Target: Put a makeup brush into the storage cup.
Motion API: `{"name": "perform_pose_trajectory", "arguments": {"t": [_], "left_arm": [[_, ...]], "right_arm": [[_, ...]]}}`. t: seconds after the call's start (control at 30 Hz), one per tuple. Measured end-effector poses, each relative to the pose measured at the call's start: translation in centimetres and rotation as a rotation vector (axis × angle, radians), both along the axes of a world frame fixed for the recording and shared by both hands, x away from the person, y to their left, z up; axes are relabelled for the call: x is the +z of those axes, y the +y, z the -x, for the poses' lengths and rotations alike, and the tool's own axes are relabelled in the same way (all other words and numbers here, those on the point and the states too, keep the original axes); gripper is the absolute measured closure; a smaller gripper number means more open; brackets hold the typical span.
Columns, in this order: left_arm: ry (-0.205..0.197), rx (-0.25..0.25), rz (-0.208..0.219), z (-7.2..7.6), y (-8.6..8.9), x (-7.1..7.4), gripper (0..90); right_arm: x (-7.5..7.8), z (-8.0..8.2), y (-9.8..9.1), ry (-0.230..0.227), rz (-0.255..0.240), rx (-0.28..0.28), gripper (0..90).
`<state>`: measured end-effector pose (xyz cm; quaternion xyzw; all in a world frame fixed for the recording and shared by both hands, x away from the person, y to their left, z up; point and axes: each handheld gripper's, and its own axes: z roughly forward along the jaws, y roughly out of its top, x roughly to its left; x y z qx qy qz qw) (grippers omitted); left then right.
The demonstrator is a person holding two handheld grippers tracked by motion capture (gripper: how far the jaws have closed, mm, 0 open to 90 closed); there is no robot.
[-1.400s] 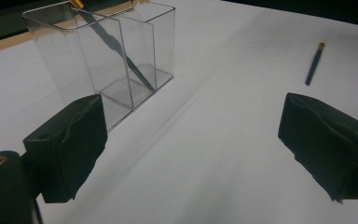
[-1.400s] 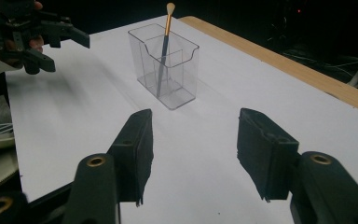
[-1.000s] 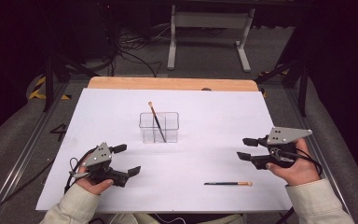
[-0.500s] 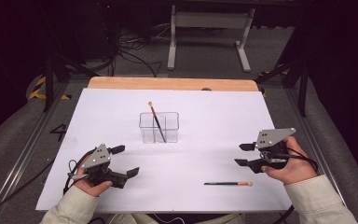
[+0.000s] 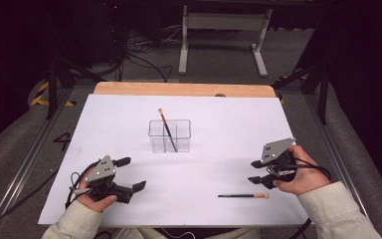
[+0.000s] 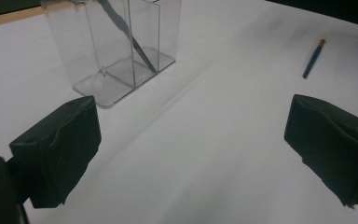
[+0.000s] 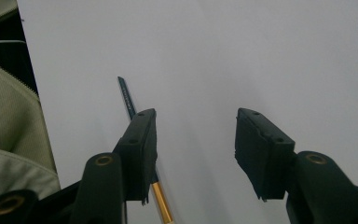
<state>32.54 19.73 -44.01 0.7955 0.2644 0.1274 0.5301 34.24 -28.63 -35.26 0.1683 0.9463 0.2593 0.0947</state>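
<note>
Two brushes: one in my clear organizer [image 5: 169, 135], one loose [image 5: 242, 195] on the table.
Right gripper [image 5: 256, 172]: lowered toward the loose brush (jaws narrowing, still empty).
Left gripper [image 5: 130, 174]: spread, idle.

White sheet [image 5: 129, 124] covers the table; wood edge [image 5: 184, 89] shows along far side. Behind, on grey floor: metal stand [image 5: 222, 20] w/ two feet, cables [image 5: 139, 55] tangled left of it. Yellow-blk tape [image 5: 44, 94] far left.

I saw a dim room: dark cables [image 5: 134, 47] littered the grey floor [image 5: 219, 55] beside a pale metal stand [image 5: 224, 35].
</note>
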Motion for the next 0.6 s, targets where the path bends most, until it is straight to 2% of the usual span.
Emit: {"name": "perform_pose_trajectory", "arguments": {"t": [0.17, 0.3, 0.4, 0.6], "left_arm": [[-0.013, -0.001, 0.001, 0.1, 0.0, 0.1, 4.8], [0.006, -0.014, 0.021, 0.0, -0.1, 0.1, 5.1], [0.011, -0.021, 0.024, 0.1, -0.2, 0.2, 5.2], [-0.004, -0.031, 0.041, 0.1, -0.1, 0.3, 6.8]], "right_arm": [[-0.4, -0.1, 0.3, 0.017, 0.049, 0.02, 51.5], [-0.6, -0.2, 0.3, 0.039, 0.088, 0.034, 52.8], [-0.8, -0.3, 0.3, 0.05, 0.098, 0.04, 53.0], [-1.3, -0.4, 0.4, 0.071, 0.134, 0.047, 53.9]]}}
